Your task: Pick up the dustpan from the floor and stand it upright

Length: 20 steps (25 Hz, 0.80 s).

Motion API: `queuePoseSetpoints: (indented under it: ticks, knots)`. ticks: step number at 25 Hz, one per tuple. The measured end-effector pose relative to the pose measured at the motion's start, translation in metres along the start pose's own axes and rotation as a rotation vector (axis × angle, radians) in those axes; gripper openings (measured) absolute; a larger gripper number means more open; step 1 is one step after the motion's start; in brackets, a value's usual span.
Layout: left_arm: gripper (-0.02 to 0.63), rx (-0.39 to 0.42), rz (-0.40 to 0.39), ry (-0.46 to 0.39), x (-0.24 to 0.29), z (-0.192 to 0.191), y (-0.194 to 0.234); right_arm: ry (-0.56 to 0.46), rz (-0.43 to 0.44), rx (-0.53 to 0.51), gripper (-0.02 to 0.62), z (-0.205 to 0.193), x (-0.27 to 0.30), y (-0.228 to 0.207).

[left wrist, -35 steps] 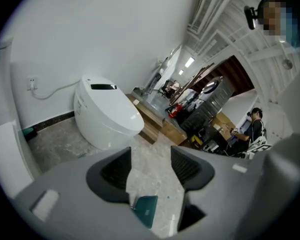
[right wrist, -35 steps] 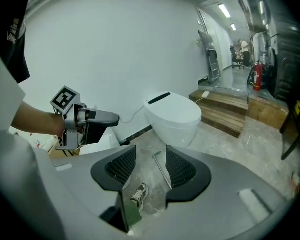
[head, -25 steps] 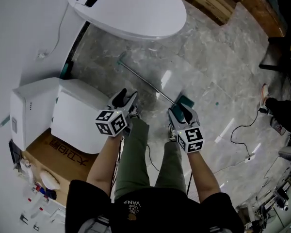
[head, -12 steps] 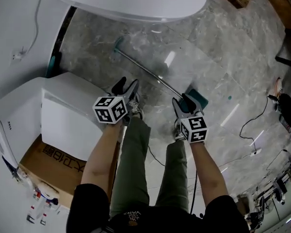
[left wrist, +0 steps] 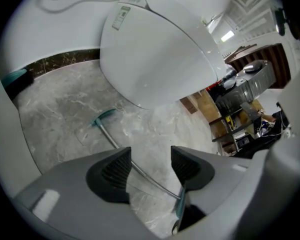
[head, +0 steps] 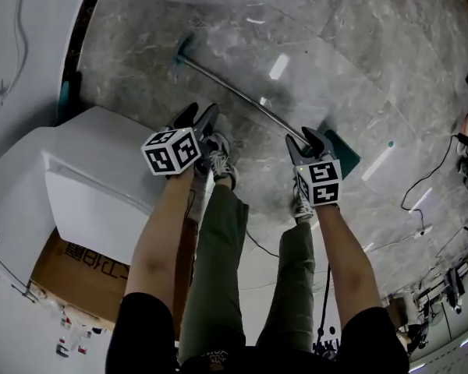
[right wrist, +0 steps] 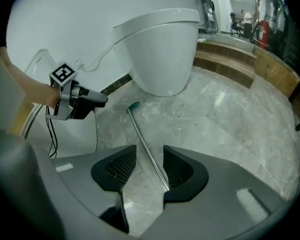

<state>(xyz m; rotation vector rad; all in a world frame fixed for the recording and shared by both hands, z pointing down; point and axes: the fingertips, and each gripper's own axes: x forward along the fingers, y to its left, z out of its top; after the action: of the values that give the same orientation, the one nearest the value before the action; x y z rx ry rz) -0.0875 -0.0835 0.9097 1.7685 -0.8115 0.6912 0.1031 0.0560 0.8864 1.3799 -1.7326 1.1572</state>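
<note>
As both grippers have edged closer, dustpan [head: 234, 92] lies flat on floor [head: 335, 68], pan at right | right gripper [head: 312, 140] just above pan, left gripper [head: 196, 115] near handle | both jaws released, empty | pickup imminent, not begun

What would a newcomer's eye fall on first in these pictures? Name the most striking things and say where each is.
First, the long dustpan lying flat on the grey marble floor. Its metal handle runs diagonally from a teal grip near the white toilet to the teal pan beside the right gripper. Then the left gripper and the right one, each with a marker cube, held over the floor, open and empty.
</note>
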Motion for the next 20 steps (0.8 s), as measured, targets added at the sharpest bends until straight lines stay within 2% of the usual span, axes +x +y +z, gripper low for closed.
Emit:
queuePoseSetpoints:
  ticks: [6,11,16,20]
  knots:
    - [0.272,0.067,0.009,0.036,0.039,0.003,0.032,0.056,0.003,0.013,0.163,-0.034,0.052,-0.004]
    - [0.272,0.053,0.021,0.036,0.072,0.005,0.062,0.098,0.014,-0.034,0.163,-0.063,0.096,-0.006]
    - [0.272,0.034,0.053,0.07,0.101,-0.013,0.087,0.132,0.013,-0.127,0.163,-0.088,0.135,-0.009]
    - [0.272,0.011,0.044,0.094,0.121,-0.026,0.095,0.154,0.029,-0.186,0.163,-0.107,0.165,-0.009]
